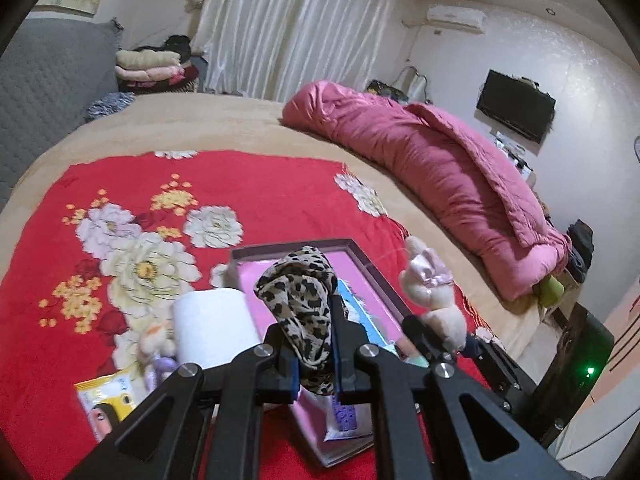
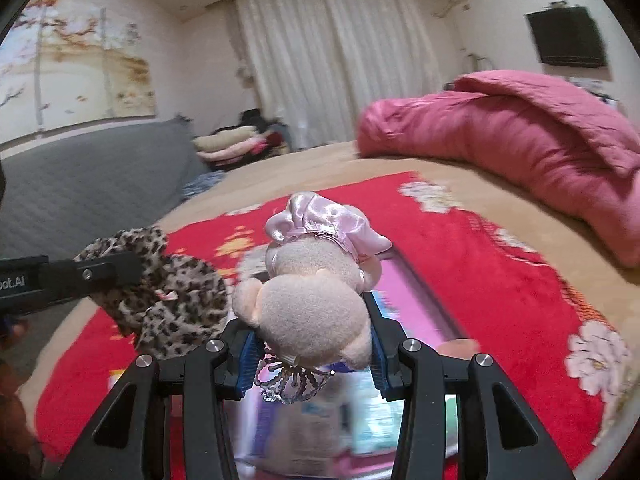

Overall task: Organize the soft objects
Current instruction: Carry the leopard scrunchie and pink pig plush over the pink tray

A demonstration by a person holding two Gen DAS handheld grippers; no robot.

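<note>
**Two soft things held above the pink box**

Two grips are in place. The left gripper (image 1: 314, 344) has its jaws nearly together, pinching a leopard-print cloth (image 1: 300, 304) that bunches up between the pads and spills loose above and below them. The right gripper (image 2: 312, 346) stands partly apart, its blue pads pressed on either side of the head of a plush bear (image 2: 316, 304) in a pink satin dress, with a beaded trinket dangling beneath.

Both are held over the pink box (image 1: 360, 276), which lies open on the red floral blanket (image 1: 240, 192) with some packets inside. Beside it sit a white paper roll (image 1: 214, 326), a second small plush toy (image 1: 154, 342) and a yellow packet (image 1: 104, 400); a rolled pink quilt (image 1: 432, 172) lies well apart across the bed.

The cloth looks thin, light and limp: it will drape and snag, so a pinch on the bunched middle seems safest. The bear appears light and squashy; its head or body gives a firm hold, while the satin dress is likely slippery and the beads could catch on the box rim.
</note>
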